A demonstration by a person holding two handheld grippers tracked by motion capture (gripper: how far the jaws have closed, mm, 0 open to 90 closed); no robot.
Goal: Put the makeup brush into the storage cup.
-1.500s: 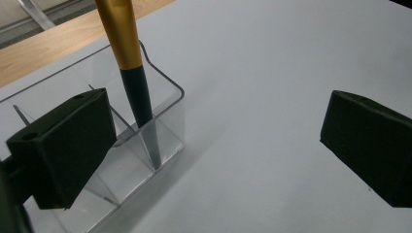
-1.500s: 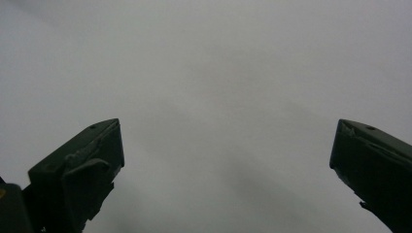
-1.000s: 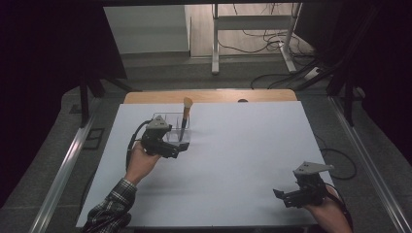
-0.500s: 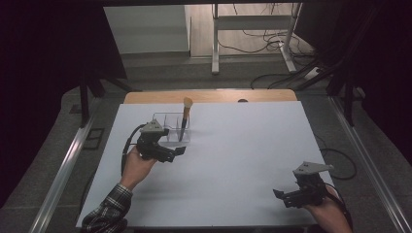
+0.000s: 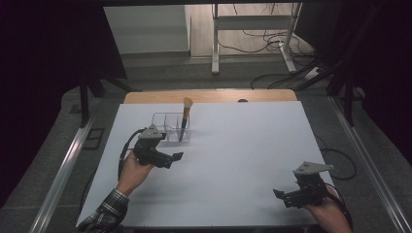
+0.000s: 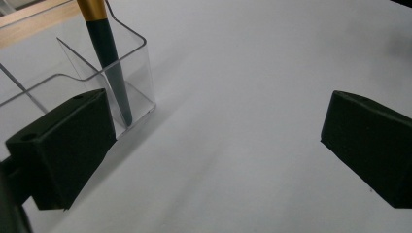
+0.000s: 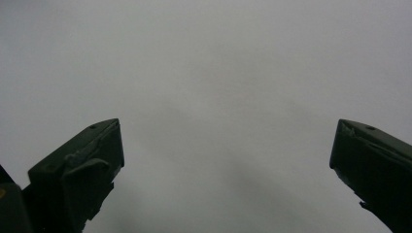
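A clear plastic organizer (image 5: 167,127) with several compartments stands on the white table (image 5: 243,145), left of centre at the back. A brush (image 5: 185,116) with a dark handle and gold ferrule stands upright in its right end compartment, bristles up. My left gripper (image 5: 174,158) hovers just in front of the organizer, open and holding nothing. In the left gripper view the organizer (image 6: 73,82) and the brush handle (image 6: 112,73) sit at upper left, beyond the left gripper (image 6: 216,116). My right gripper (image 5: 281,196) rests open near the table's front right; the right gripper (image 7: 226,141) faces bare table.
A wooden strip (image 5: 209,95) runs along the table's far edge. Metal rails (image 5: 68,165) flank the table on both sides. Behind it, cables (image 5: 272,39) lie on the floor around a stand's legs.
My left gripper has drawn back a little from the organizer toward the near edge, still open. The right gripper has not moved.
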